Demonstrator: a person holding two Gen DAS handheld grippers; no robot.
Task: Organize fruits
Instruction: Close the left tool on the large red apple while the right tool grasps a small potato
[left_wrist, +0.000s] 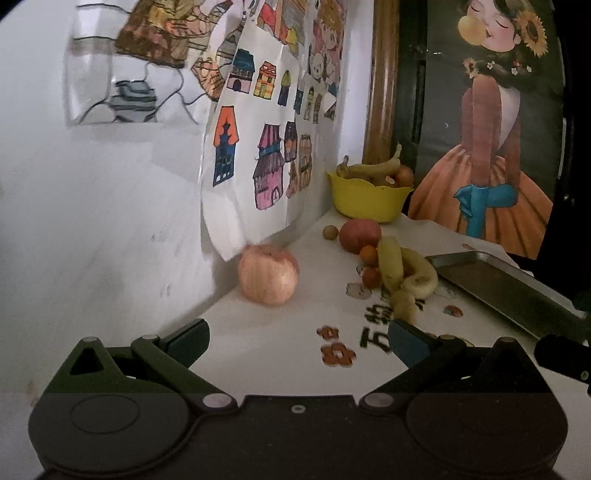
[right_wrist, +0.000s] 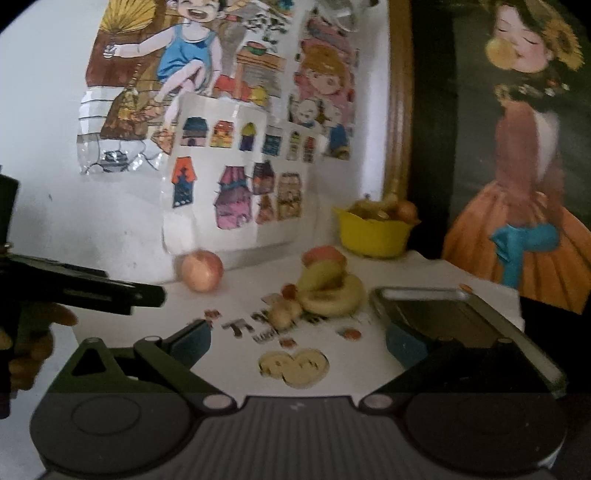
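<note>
Presently both tongs, left gripper (left_wrist: 299, 341) and right gripper (right_wrist: 299, 345), stand wide open, holding nothing. Metal tray (left_wrist: 506, 284) lies ahead-right of the left; pale apple (left_wrist: 268, 274) ahead, slightly left, against the wall. Judged firm, smooth, moderately heavy: grip across its widest girth. White printed tablecloth (left_wrist: 266, 347); dim room.
</note>
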